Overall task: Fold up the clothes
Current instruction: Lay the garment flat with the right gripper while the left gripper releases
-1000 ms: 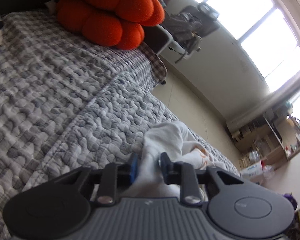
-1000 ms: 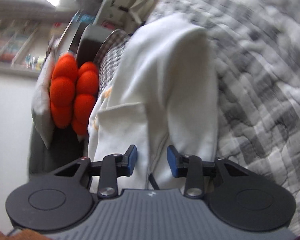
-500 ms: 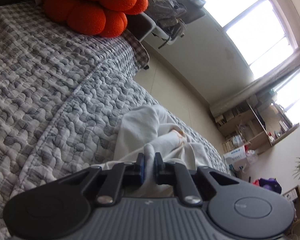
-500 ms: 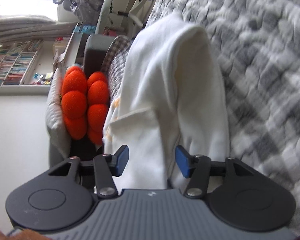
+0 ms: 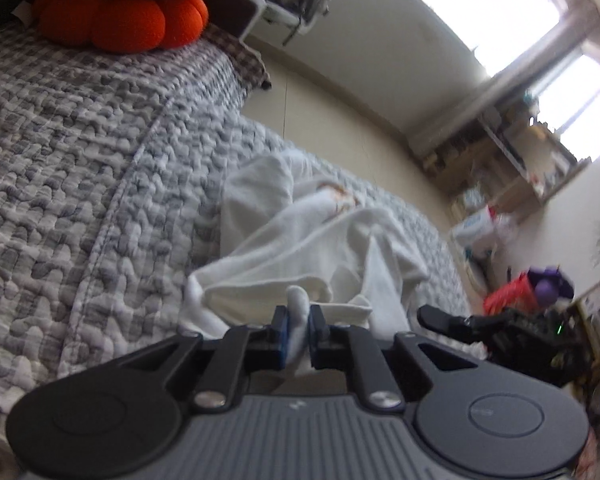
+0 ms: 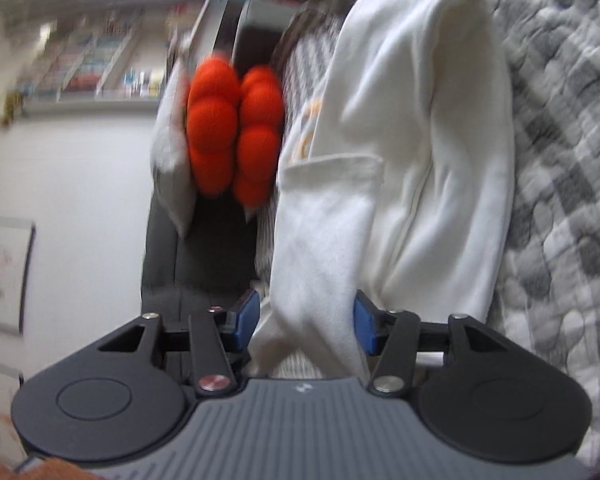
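The left gripper (image 5: 297, 330) is pinching the white garment (image 5: 300, 240); the right gripper's (image 6: 306, 322) jaws are gaping around loose cloth, risking a lopsided lift

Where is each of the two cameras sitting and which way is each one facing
Left wrist: sits on the left gripper, facing along its fingers across the grey quilted bed toward the windows; shows its fingers pinching a fold of the white garment, plus the other gripper at right.
Right wrist: sits on the right gripper, facing along the bed toward the orange cushion and shelves; shows its fingers either side of the garment, pressing or not I cannot tell.
Shared: garment, bed, cushion.
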